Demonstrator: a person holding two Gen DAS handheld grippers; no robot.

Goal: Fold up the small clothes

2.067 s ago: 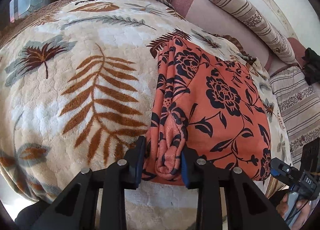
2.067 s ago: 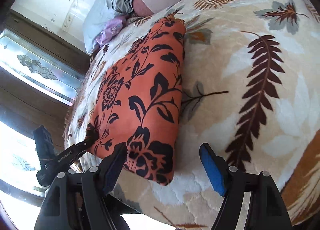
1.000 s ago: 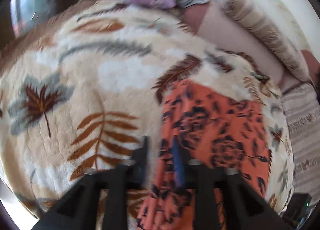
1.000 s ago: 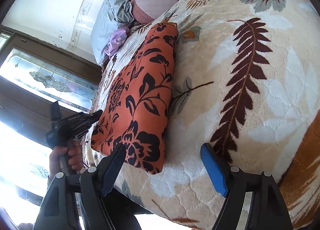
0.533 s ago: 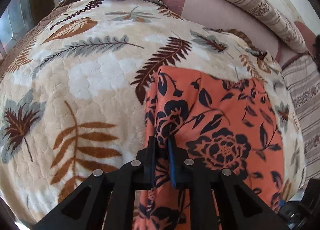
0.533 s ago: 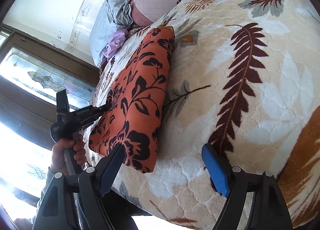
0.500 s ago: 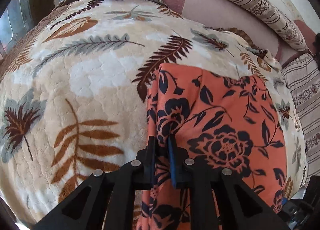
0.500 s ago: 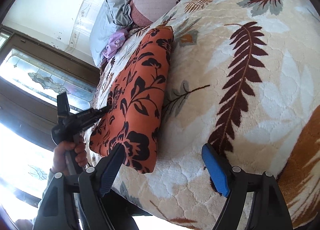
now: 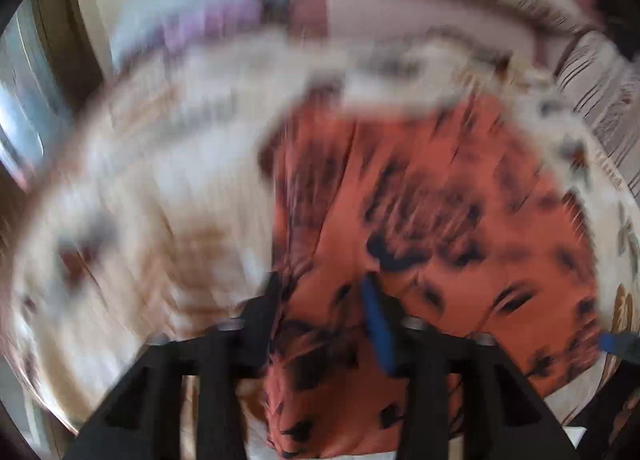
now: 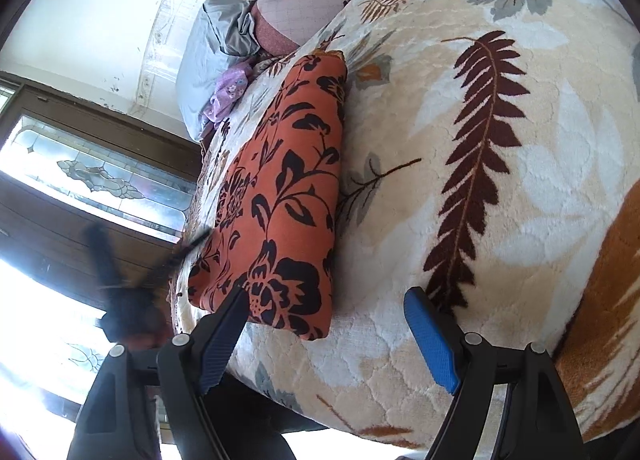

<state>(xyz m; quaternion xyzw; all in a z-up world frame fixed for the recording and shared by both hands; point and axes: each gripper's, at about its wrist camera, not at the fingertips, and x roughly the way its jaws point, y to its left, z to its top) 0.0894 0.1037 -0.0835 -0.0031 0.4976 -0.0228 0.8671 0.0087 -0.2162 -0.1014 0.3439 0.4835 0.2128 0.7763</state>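
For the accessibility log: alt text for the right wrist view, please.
A folded orange garment with black flowers lies on a leaf-patterned blanket. The right gripper hovers at its near corner, jaws wide and empty.

Both wrist cameras look steeply down at close range, sharing the orange floral garment (image 9: 440,220) on the blanket (image 10: 520,180).

A bed carries everything, covered by a cream fleece blanket (image 10: 540,164) printed with brown fern leaves. On it lies a folded orange cloth (image 10: 288,196) with black flowers; farther off, what looks like a lilac garment (image 10: 226,94) beside grey bedding (image 10: 208,48).
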